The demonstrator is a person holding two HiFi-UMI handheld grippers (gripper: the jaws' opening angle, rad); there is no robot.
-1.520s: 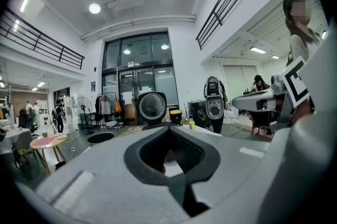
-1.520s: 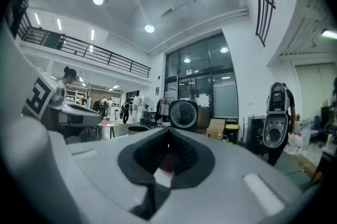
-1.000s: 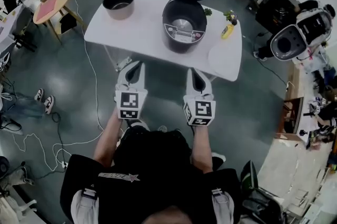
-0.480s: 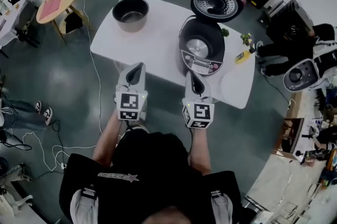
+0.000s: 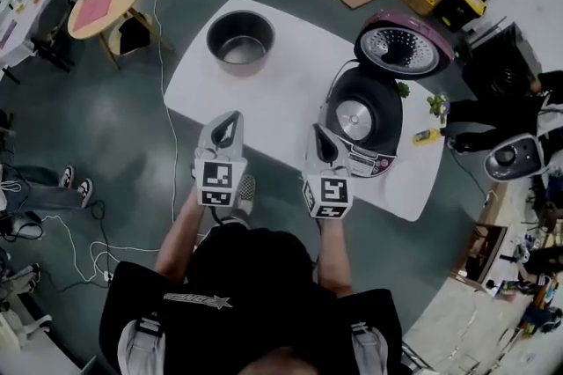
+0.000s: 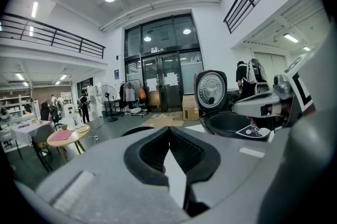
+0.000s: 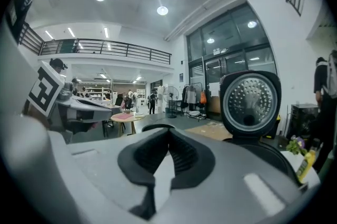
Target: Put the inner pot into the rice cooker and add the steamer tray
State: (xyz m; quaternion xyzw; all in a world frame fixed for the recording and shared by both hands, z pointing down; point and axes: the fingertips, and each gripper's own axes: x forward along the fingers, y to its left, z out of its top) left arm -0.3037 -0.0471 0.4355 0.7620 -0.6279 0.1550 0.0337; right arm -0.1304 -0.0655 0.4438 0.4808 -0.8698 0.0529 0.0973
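Your left gripper (image 5: 230,116) and right gripper (image 5: 318,128), both closed and empty, at the table's (image 5: 281,91) near edge; 1 inner pot (image 5: 240,40) at its far-left corner, 1 open rice cooker (image 5: 361,120) by its right edge

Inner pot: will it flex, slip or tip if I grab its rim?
The inner pot looks like rigid metal, so probably won't flex. Its smooth thin wall may slip in a one-sided pinch. Upright, wide and squat on the table, it seems unlikely to tip.

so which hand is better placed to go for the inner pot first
Left, probably. The left gripper points toward the inner pot, which stands on the left part of the table. The right gripper sits in front of the open rice cooker. Both jaws are shut and empty.
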